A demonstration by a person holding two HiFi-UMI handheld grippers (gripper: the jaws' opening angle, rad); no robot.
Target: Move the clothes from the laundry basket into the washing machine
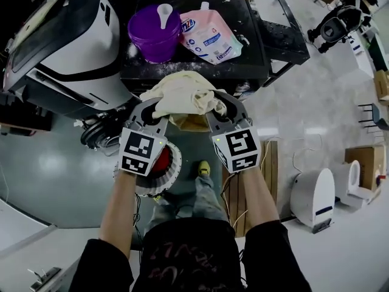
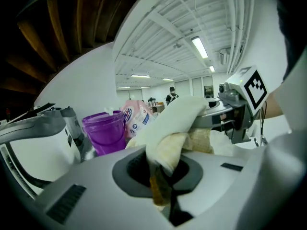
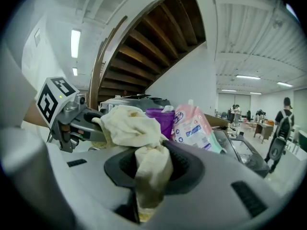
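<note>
A cream cloth (image 1: 182, 95) hangs bunched between both grippers, held up in front of the black table. My left gripper (image 1: 157, 115) is shut on its left end and my right gripper (image 1: 214, 113) is shut on its right end. In the left gripper view the cloth (image 2: 170, 133) is pinched in the jaws, with the right gripper (image 2: 236, 110) just beyond. The right gripper view shows the cloth (image 3: 146, 150) clamped the same way. The round white laundry basket (image 1: 174, 164), with something red inside, sits on the floor below my left hand. The white-and-black washing machine (image 1: 64, 44) stands at the upper left.
A purple bucket (image 1: 154, 34) and a pink detergent pouch (image 1: 210, 39) sit on the black table (image 1: 255, 47) ahead. A white appliance (image 1: 313, 198) and cardboard boxes (image 1: 363, 163) stand at the right. Cables lie on the floor. People stand far off in the room.
</note>
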